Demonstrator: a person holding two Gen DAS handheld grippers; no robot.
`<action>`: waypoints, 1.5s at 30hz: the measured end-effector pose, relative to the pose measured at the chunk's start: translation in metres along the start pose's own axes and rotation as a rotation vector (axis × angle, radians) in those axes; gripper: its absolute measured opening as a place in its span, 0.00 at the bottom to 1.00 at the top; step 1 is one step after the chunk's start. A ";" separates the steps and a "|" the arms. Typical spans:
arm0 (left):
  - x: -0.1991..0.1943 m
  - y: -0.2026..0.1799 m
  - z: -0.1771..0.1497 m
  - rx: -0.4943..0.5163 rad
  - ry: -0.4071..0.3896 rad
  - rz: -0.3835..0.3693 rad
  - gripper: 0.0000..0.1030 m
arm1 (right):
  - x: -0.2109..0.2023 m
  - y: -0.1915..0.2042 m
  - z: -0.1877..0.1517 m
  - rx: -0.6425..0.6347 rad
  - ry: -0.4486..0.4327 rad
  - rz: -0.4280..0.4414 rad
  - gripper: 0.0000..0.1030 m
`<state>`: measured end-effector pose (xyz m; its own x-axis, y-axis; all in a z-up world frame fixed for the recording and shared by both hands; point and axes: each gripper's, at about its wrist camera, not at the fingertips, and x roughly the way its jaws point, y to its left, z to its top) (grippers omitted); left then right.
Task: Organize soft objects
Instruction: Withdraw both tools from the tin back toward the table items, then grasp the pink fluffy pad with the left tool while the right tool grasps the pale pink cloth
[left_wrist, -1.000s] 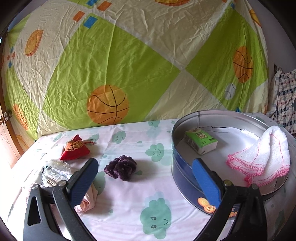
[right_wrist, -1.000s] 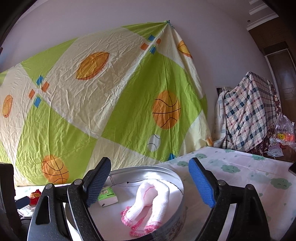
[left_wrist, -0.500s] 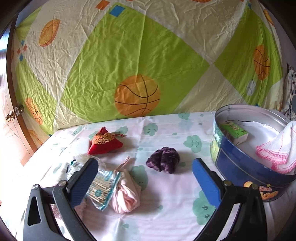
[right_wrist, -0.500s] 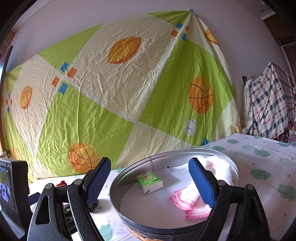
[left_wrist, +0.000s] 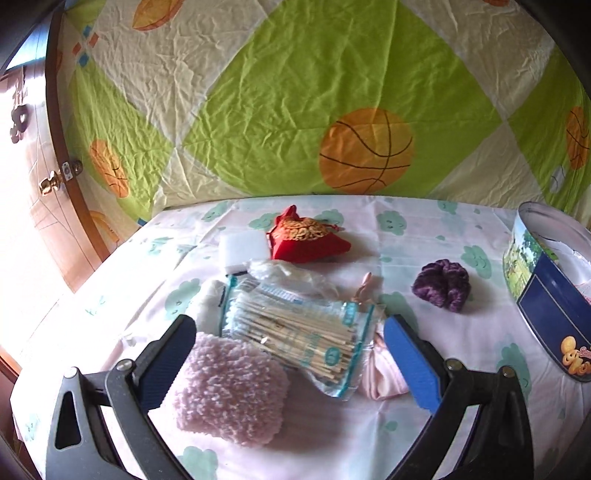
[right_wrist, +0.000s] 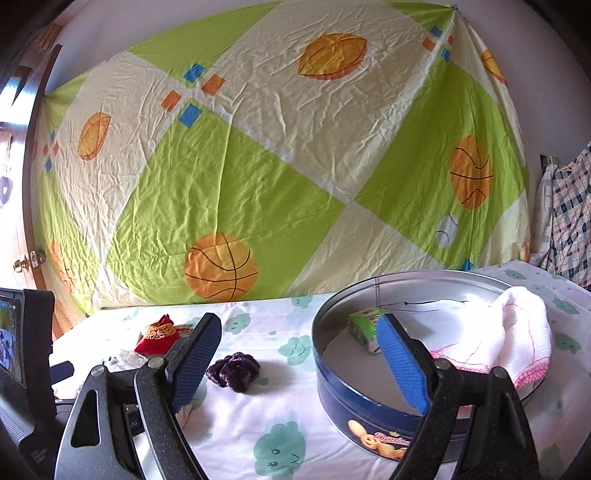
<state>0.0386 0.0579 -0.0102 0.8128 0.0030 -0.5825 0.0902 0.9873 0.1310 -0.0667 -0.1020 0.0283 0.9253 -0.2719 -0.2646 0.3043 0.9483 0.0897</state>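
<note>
The left claw (left_wrist: 290, 349), jaws apart and empty, hung directly over the fluffy pink pad (left_wrist: 227, 391) (the right claw (right_wrist: 301, 360), also apart, hovered beside the tin (right_wrist: 369, 400)).

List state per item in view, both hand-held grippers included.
left hand-held gripper: open, empty
right hand-held gripper: open, empty
round tin: lid off
white towel: draped over tin rim
green tissue pack: inside tin
cotton swab bag: lying flat, sealed
red pouch: drawn shut
</note>
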 end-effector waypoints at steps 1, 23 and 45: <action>0.001 0.006 -0.001 -0.015 0.007 0.007 1.00 | 0.002 0.005 -0.001 -0.009 0.011 0.005 0.85; 0.046 0.071 -0.026 -0.239 0.292 -0.030 0.82 | 0.037 0.053 -0.010 -0.113 0.194 0.081 0.85; 0.000 0.115 -0.010 -0.476 0.021 -0.205 0.28 | 0.096 0.118 -0.056 -0.398 0.624 0.349 0.54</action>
<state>0.0436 0.1734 -0.0030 0.7937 -0.1999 -0.5745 -0.0295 0.9307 -0.3645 0.0452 -0.0070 -0.0399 0.6201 0.0794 -0.7805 -0.1894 0.9806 -0.0507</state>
